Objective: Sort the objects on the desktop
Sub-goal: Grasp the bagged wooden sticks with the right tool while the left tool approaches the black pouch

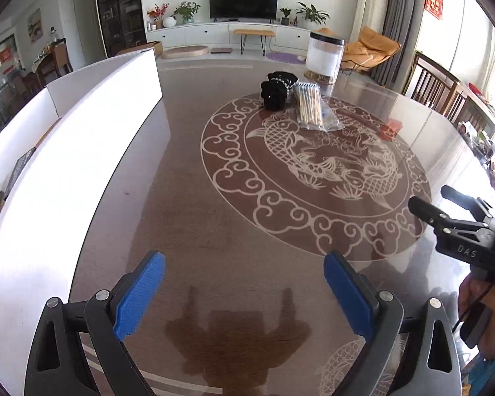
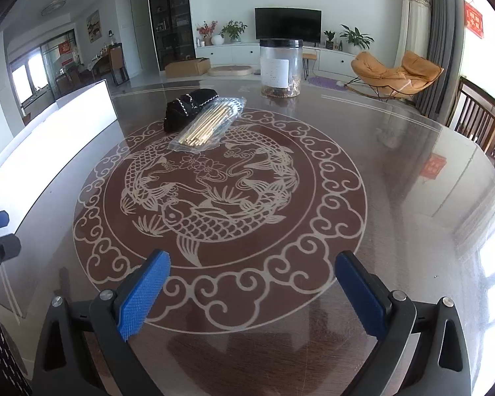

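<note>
two hand-held grippers, left [image 1: 244,292] and right [image 2: 252,292], hovering released, empty, over surface [image 2: 396,198]; chopstick packet [image 2: 211,123] leaning on black pouch [image 2: 188,107] at 11 o'clock, awaiting sorting into white box [image 1: 92,138].

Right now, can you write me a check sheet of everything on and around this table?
Surface: glossy brown table with a fish pattern, under glass.
Job's things: black pouch touching a clear bag of sticks; clear jar with a black lid stands behind them, apart; white box at the left edge.
Clutter: nothing seen.
Grippers: left gripper open, holding nothing; right gripper open, holding nothing.
Cables: a thin black cable by the person's hand.
Surroundings: television, plants, orange chair, wooden chairs.
</note>
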Motion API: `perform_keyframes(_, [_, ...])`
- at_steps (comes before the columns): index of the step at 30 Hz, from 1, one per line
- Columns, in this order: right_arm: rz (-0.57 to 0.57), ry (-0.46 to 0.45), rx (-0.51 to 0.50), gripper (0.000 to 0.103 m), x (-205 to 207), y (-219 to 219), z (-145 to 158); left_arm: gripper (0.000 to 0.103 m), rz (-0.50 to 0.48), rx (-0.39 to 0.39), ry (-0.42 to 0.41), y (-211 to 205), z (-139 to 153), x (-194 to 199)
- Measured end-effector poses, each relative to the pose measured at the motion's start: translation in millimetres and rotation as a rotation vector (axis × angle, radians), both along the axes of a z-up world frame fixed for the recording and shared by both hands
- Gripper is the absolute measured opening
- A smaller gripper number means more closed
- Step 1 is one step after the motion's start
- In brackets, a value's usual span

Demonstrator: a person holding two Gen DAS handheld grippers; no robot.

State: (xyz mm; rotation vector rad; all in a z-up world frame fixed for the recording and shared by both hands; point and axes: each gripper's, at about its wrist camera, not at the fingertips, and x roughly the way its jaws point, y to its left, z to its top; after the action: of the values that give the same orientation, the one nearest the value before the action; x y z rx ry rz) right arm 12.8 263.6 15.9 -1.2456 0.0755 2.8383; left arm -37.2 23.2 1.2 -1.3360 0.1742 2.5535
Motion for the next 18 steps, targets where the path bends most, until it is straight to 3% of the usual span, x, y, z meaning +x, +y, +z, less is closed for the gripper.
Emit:
perform_keyframes(9, [0.047,-0.027,-0.013,0.1,-11.0,-13.1,-11.1,0.098,0.047,-0.02,0.006,-20.2,-26.4,-8.4])
perform_keyframes(14, [0.1,-0.052,-0.019,0.1,-53.9,-27.6,-8.3,0.098,0.086,-0.009,-0.027,-27.4,-43.1,-12.5])
perform_keyframes(18, [0.127,-0.048,0.0,0.1,-110.2,-44.3,-1.0,0.103,0.096,-0.026,0.004,-26.3,-47.1,-11.2])
